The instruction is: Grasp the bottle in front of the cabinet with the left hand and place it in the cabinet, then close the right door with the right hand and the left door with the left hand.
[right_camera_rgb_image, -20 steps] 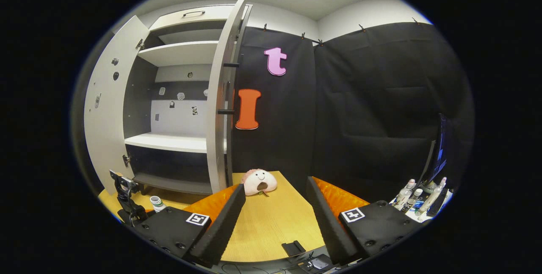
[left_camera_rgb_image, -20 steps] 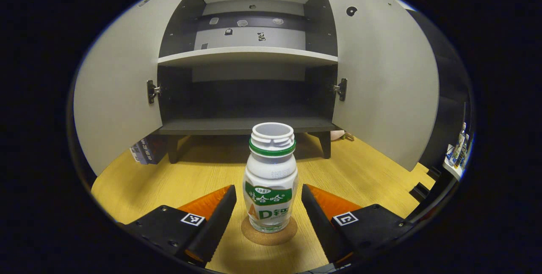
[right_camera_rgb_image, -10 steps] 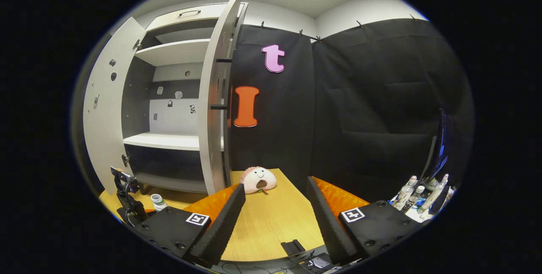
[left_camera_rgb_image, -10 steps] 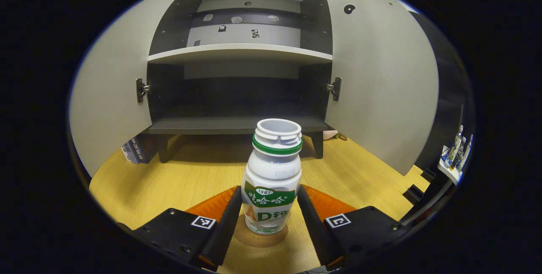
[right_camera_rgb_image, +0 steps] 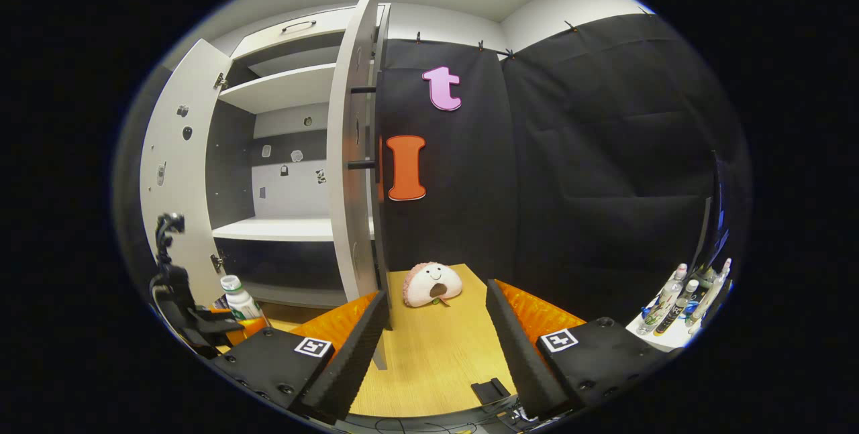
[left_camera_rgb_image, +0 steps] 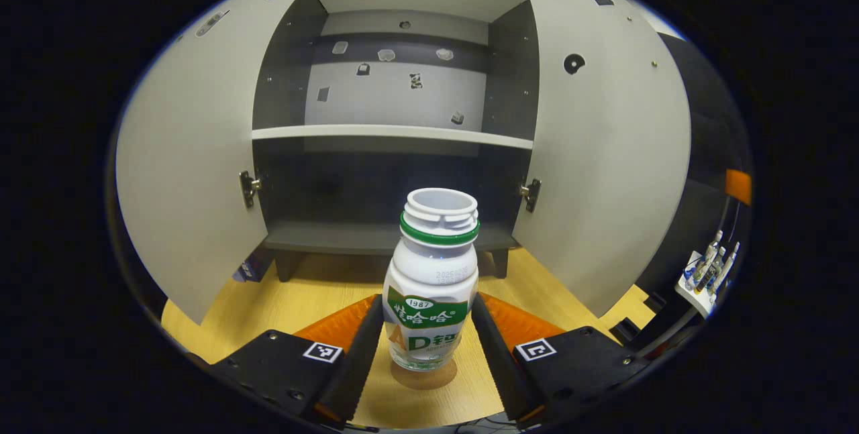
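White plastic forms the single bottle (left_camera_rgb_image: 430, 286), which carries a green neck ring, a green-banded label and an open, capless mouth. It stands upright between the two fingers of the left gripper (left_camera_rgb_image: 427, 333), which are clamped on its lower body, one on each side. The base appears slightly raised above the wooden tabletop (left_camera_rgb_image: 282, 300), where a round shadow lies beneath it, in front of the cabinet (left_camera_rgb_image: 396, 139).

In the right gripper view, the right gripper (right_camera_rgb_image: 436, 340) has its two fingers spread apart with nothing between them, over the tabletop. One small black clip-like object (right_camera_rgb_image: 492, 390) lies at the near edge. One pale plush toy (right_camera_rgb_image: 431, 284) rests farther along the tabletop, near the black cloth wall. To the left, the left gripper holds the bottle near the cabinet.

The cabinet has two doors, the left door (left_camera_rgb_image: 188, 172) and the right door (left_camera_rgb_image: 604, 166), both swung wide open. One pale shelf (left_camera_rgb_image: 392, 133) divides the interior; the dark bottom board (left_camera_rgb_image: 349, 236) sits beneath it.
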The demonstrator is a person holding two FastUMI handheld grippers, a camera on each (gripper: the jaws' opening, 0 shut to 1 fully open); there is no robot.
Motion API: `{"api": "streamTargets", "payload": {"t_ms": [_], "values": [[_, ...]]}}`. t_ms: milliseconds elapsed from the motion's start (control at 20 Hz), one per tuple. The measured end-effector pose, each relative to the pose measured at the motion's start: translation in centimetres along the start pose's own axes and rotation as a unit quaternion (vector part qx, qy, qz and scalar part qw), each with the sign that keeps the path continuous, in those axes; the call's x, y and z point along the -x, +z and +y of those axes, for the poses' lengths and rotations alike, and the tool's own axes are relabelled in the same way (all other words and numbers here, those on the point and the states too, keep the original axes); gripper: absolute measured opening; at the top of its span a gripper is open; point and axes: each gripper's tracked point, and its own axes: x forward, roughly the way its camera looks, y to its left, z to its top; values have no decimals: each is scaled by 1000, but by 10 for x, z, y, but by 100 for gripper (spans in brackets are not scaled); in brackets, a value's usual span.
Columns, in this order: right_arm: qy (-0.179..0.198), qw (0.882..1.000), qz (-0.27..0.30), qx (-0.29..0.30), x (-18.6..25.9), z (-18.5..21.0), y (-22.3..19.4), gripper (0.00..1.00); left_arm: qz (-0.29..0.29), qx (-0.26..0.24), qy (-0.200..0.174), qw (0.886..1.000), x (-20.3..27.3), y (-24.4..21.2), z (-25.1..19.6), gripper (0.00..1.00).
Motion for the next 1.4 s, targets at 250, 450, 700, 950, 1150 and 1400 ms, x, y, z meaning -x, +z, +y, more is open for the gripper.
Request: {"api": "streamTargets", "payload": {"t_ms": [250, 450, 700, 950, 1150, 1400], "values": [[21, 1000, 10, -1, 0, 12, -9, 97, -18, -11, 2, 1000, 5, 35, 9, 79], [35, 999, 13, 4, 6, 20, -13, 97, -23, 4, -4, 1000, 4, 58, 10, 79], [42, 999, 21, -1, 5, 20, -19, 97, -35, -28, 1, 999, -11, 87, 23, 79], [42, 999, 29, -4, 1, 16, -22, 97, -54, -58, 0, 997, -35, 118, 28, 79], [29, 999, 30, -7, -6, 4, -22, 97, -60, -32, -15, 998, -56, 136, 18, 79], [7, 999, 34, -15, -15, -10, -23, 97, -51, -18, -15, 998, -80, 143, 17, 79]]}}
